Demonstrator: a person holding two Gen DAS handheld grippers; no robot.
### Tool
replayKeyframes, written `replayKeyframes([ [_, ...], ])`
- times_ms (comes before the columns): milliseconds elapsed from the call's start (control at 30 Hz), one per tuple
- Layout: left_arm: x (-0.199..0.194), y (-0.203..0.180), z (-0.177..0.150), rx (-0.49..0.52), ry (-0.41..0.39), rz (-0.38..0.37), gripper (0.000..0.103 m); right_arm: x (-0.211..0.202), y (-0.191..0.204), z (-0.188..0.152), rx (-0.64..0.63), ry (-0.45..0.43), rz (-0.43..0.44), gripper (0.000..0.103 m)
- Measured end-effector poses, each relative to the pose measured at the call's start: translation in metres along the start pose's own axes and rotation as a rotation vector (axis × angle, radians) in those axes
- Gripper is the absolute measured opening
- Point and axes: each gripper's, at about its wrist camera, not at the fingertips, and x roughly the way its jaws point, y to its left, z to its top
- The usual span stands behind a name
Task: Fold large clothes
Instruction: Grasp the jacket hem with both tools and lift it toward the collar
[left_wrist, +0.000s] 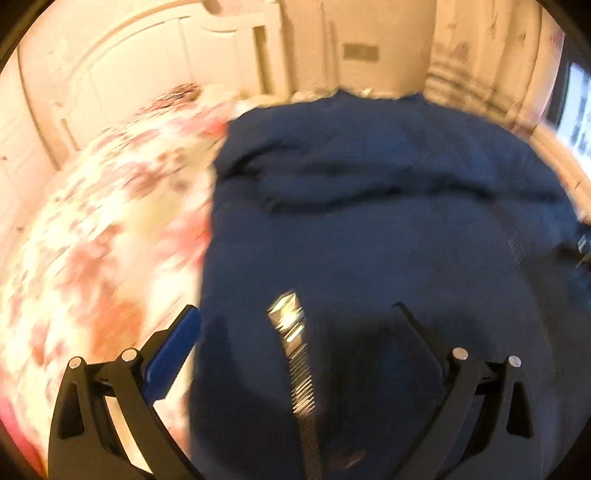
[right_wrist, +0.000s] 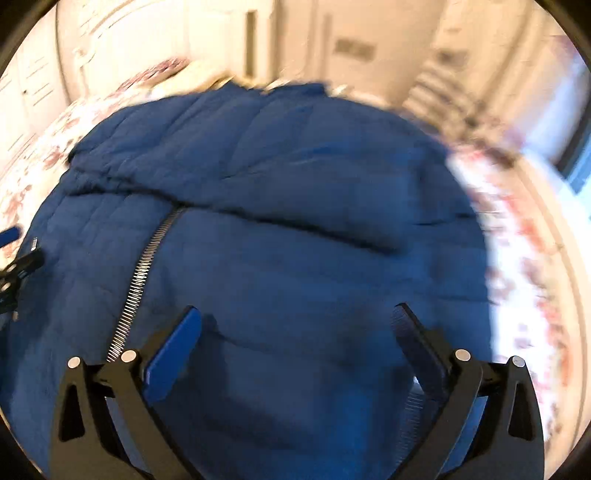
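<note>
The left claw (left_wrist: 295, 332) and the right claw (right_wrist: 295, 332) both hover with fingers spread wide, gripping nothing, over a quilted navy jacket (right_wrist: 277, 221) spread across a floral-covered bed (left_wrist: 92, 221). Its metal zipper (right_wrist: 144, 266) runs toward 11 o'clock from the right claw; the left claw straddles it.

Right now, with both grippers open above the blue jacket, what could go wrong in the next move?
1. The metal zipper lies between the fingers of the left gripper; closing here may catch the teeth instead of cloth.
2. The blue jacket looks thick and puffy, so the open right gripper may grab only the top layer and slip.
3. Both views are blurred, so aim may be off.
</note>
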Motion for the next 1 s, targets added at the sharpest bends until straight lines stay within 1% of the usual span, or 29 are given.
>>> replayKeyframes([
  [33,0.001,0.005,-0.007,-0.013,-0.006,-0.034,0.101,0.004,-0.013,-0.007,0.030,0.020,-0.027,0.098],
  [67,0.001,0.012,-0.010,-0.043,-0.008,-0.065,0.101,0.008,-0.022,-0.014,0.057,0.032,-0.022,0.098],
  [100,0.001,0.015,-0.011,-0.062,-0.003,-0.078,0.101,0.009,-0.034,-0.020,0.102,0.027,0.030,0.099],
  [133,0.000,0.018,-0.012,-0.073,-0.001,-0.079,0.101,0.006,-0.043,-0.024,0.140,0.011,0.063,0.098],
  [167,0.000,0.017,-0.012,-0.066,-0.003,-0.073,0.101,-0.001,-0.046,-0.027,0.142,0.017,0.046,0.098],
  [267,-0.001,0.017,-0.014,-0.063,-0.003,-0.071,0.101,-0.019,-0.041,-0.033,0.127,-0.001,-0.011,0.098],
  [367,0.000,0.021,-0.015,-0.073,0.000,-0.085,0.101,-0.043,-0.034,-0.043,0.108,-0.038,0.027,0.098],
  [433,0.001,0.022,-0.016,-0.075,0.001,-0.089,0.101,-0.054,-0.028,-0.049,0.080,-0.043,0.024,0.098],
  [533,0.004,0.020,-0.014,-0.073,0.001,-0.086,0.101,-0.051,-0.010,-0.064,0.021,-0.022,0.029,0.098],
  [667,0.004,0.019,-0.014,-0.075,0.003,-0.088,0.101,-0.051,-0.011,-0.069,0.052,0.005,0.040,0.098],
  [733,0.001,0.016,-0.014,-0.062,-0.001,-0.063,0.101,-0.057,-0.012,-0.069,0.062,0.004,0.017,0.098],
  [800,-0.013,0.004,-0.014,-0.042,-0.003,0.018,0.100,-0.063,-0.007,-0.073,0.054,-0.010,0.034,0.098],
  [833,-0.023,-0.002,-0.014,-0.044,-0.013,0.015,0.100,-0.071,-0.001,-0.074,0.037,-0.028,0.053,0.098],
  [867,-0.037,-0.010,-0.015,-0.042,-0.039,-0.045,0.100,-0.073,0.006,-0.072,0.017,-0.040,0.064,0.098],
  [933,-0.058,-0.030,-0.017,-0.013,-0.071,-0.167,0.101,-0.083,0.026,-0.072,-0.072,-0.068,0.100,0.098],
  [967,-0.064,-0.042,-0.020,0.009,-0.074,-0.189,0.101,-0.086,0.039,-0.076,-0.127,-0.076,0.110,0.098],
  [1000,-0.065,-0.051,-0.022,0.029,-0.068,-0.194,0.101,-0.085,0.051,-0.082,-0.177,-0.063,0.111,0.098],
])
